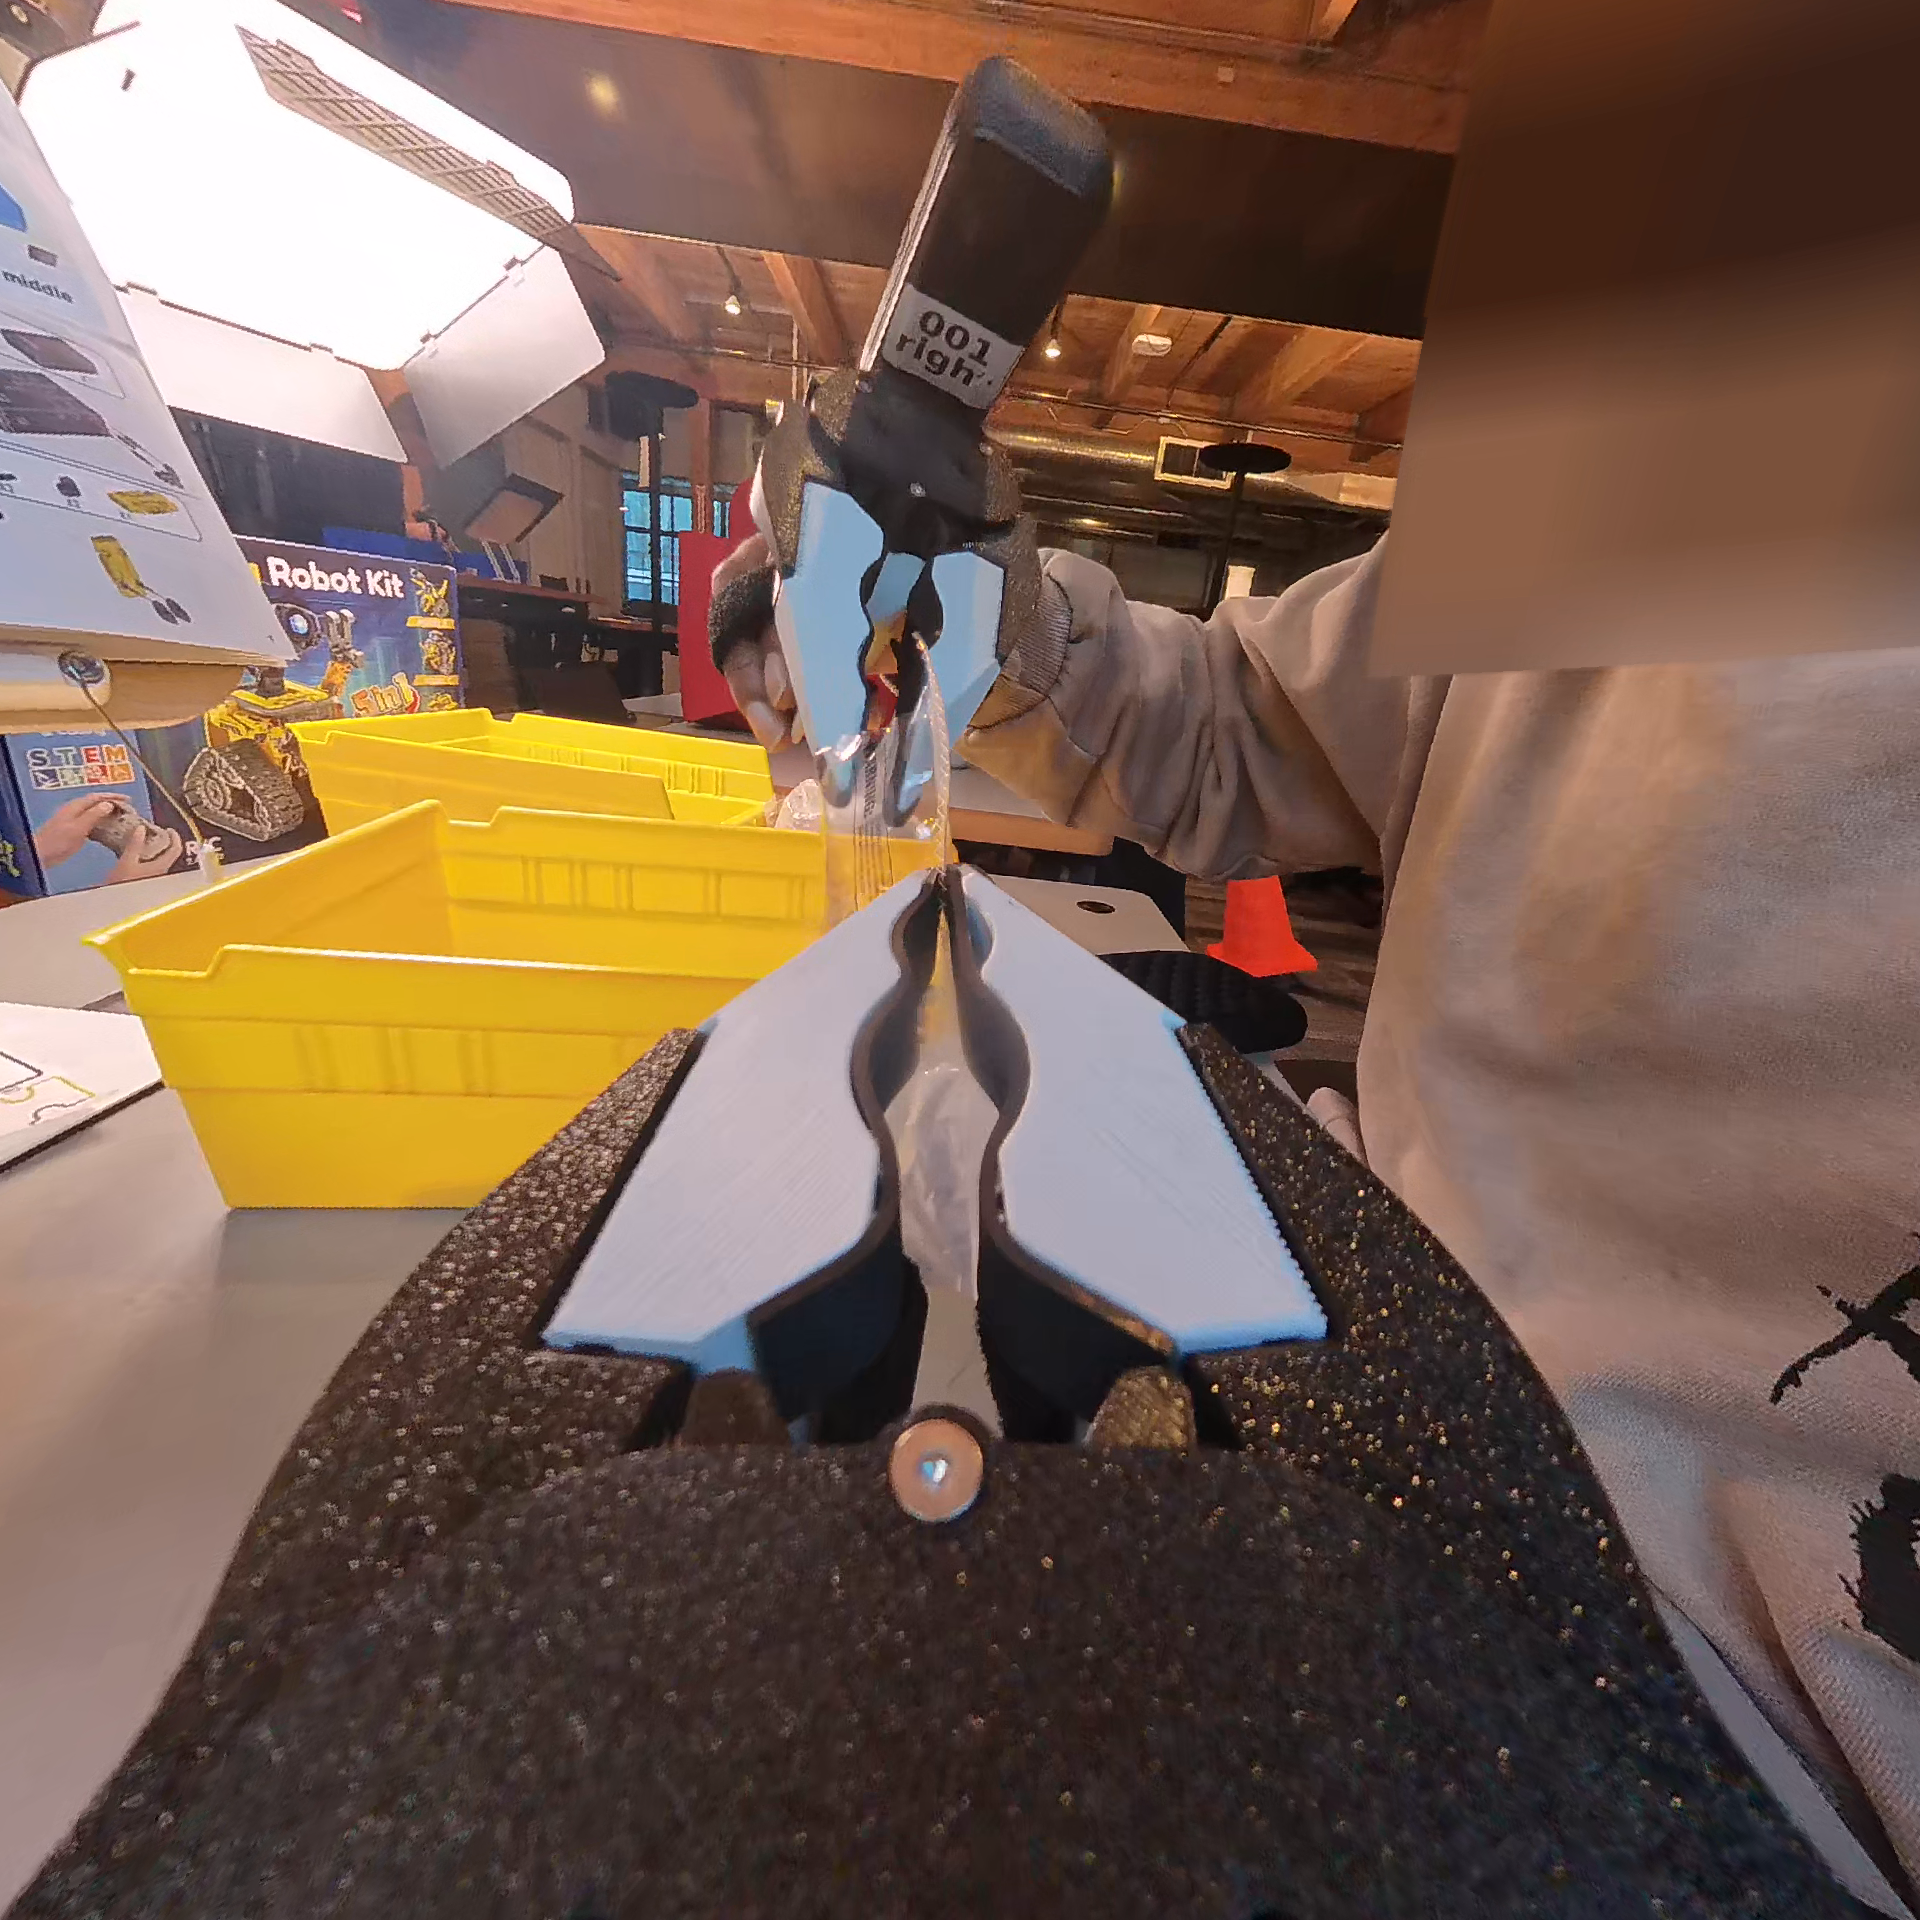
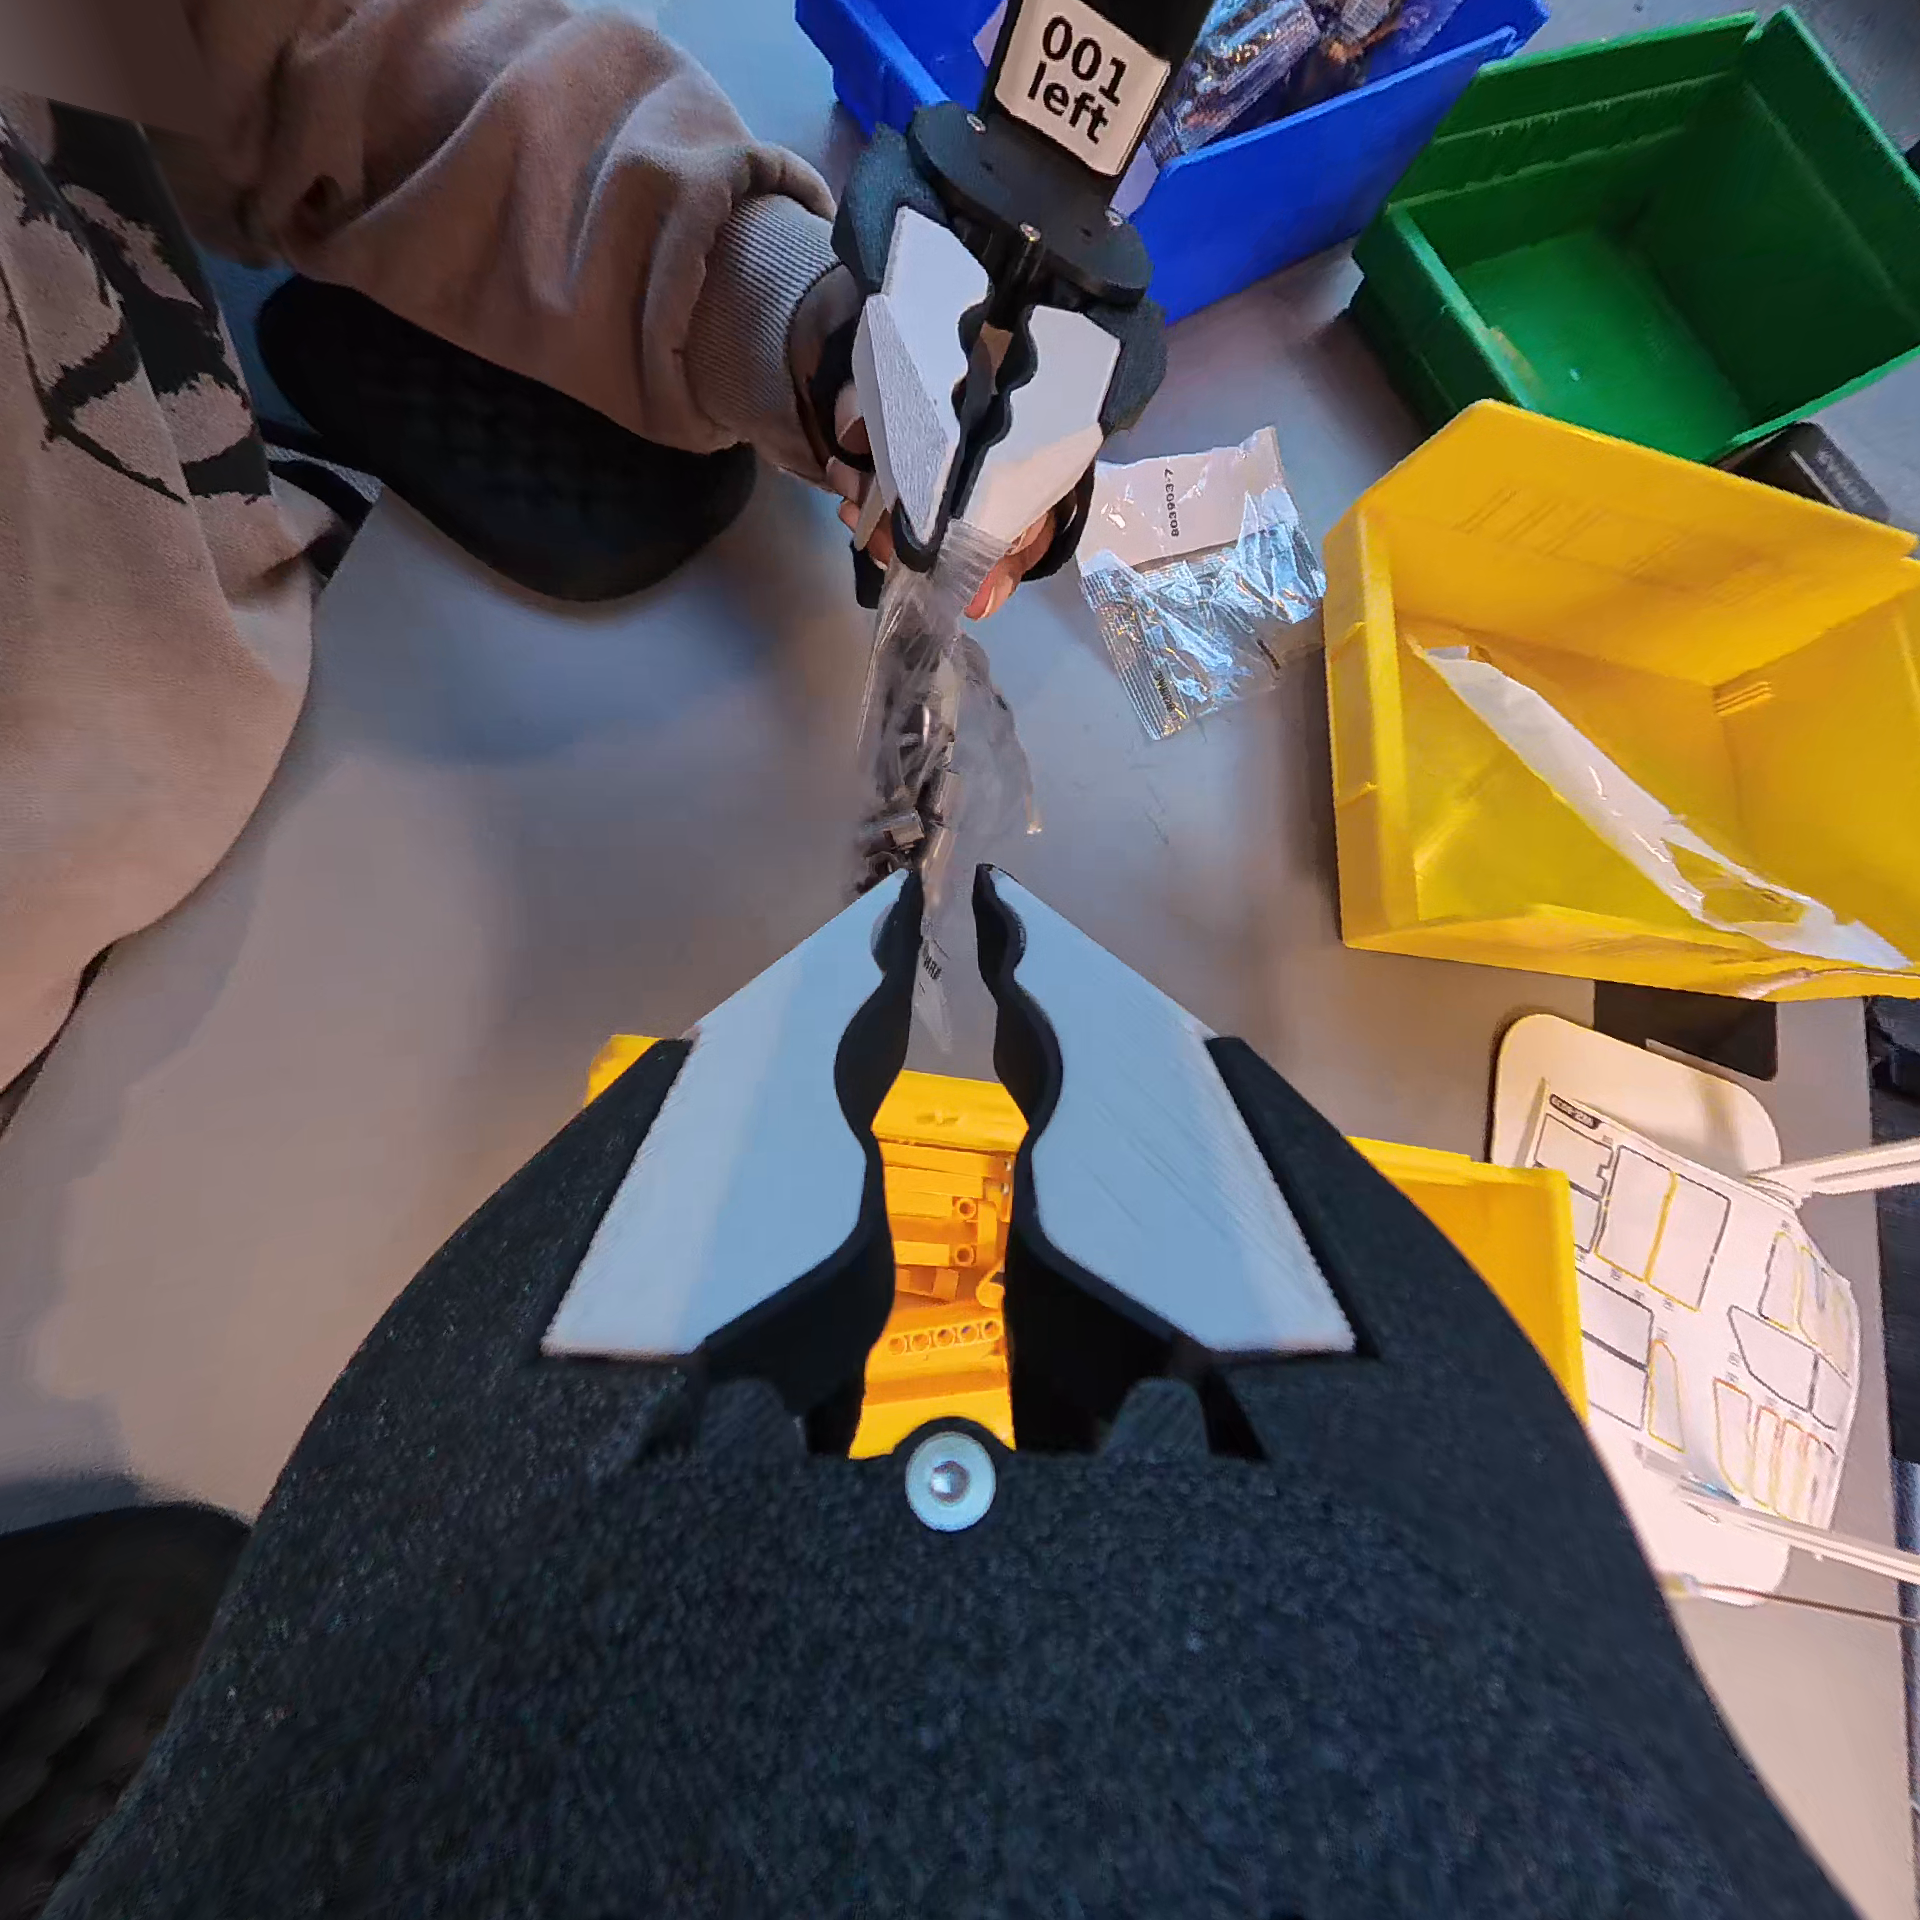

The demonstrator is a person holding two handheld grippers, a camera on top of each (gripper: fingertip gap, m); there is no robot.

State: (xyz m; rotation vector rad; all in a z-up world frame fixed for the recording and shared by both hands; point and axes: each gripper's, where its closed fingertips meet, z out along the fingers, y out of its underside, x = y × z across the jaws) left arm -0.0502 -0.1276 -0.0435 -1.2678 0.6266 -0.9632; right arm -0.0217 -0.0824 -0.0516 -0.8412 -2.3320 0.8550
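One clear crinkled bag [image 2: 940,727] of dark small parts, pinched between both grippers.

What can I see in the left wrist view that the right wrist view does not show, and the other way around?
Only the left wrist view: bright light panels, a robot kit box, an orange cone.

Only the right wrist view: a blue bin, a green bin, a second parts bag on the table, yellow pieces in the bin below.

Both: the left gripper and right gripper shut on one clear bag, yellow bins, and the person's sleeve.
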